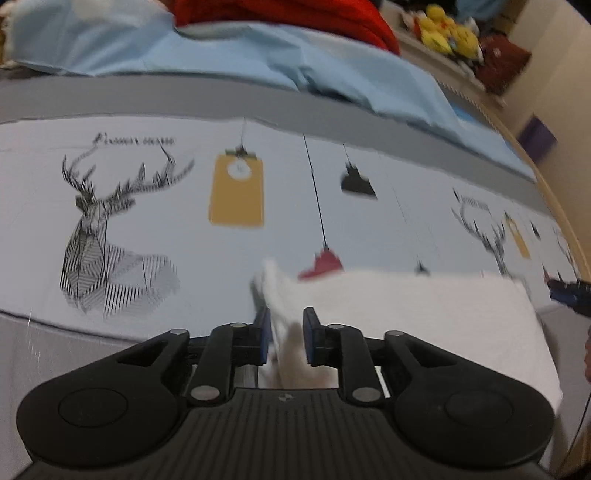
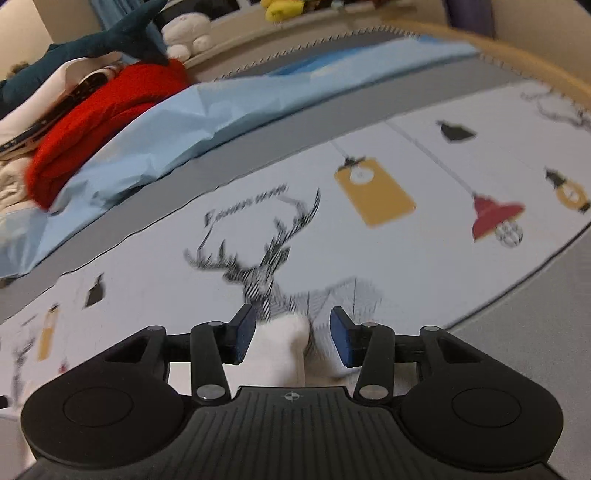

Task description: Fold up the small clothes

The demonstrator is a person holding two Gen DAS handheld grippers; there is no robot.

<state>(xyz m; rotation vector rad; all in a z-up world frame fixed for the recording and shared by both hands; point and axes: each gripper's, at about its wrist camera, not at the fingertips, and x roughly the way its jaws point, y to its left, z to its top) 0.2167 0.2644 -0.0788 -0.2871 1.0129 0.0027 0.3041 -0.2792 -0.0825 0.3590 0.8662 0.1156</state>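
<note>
A small white garment (image 1: 424,317) lies on the printed bedsheet (image 1: 166,229), stretching right from my left gripper (image 1: 286,334). The left jaws stand narrowly apart with a bunched corner of the white cloth between them; I cannot tell if they pinch it. In the right wrist view my right gripper (image 2: 291,332) has its jaws wide apart, and a white fold of the garment (image 2: 284,347) sits between them, closer to the left pad, not pinched. The right gripper's tip shows at the left wrist view's right edge (image 1: 570,293).
The sheet carries deer, lamp and tag prints. A light blue cloth (image 1: 258,62) and red knitwear (image 2: 103,114) lie at the far side. Plush toys (image 1: 447,29) sit on a shelf beyond; a dark shark plush (image 2: 92,40) lies at the far left.
</note>
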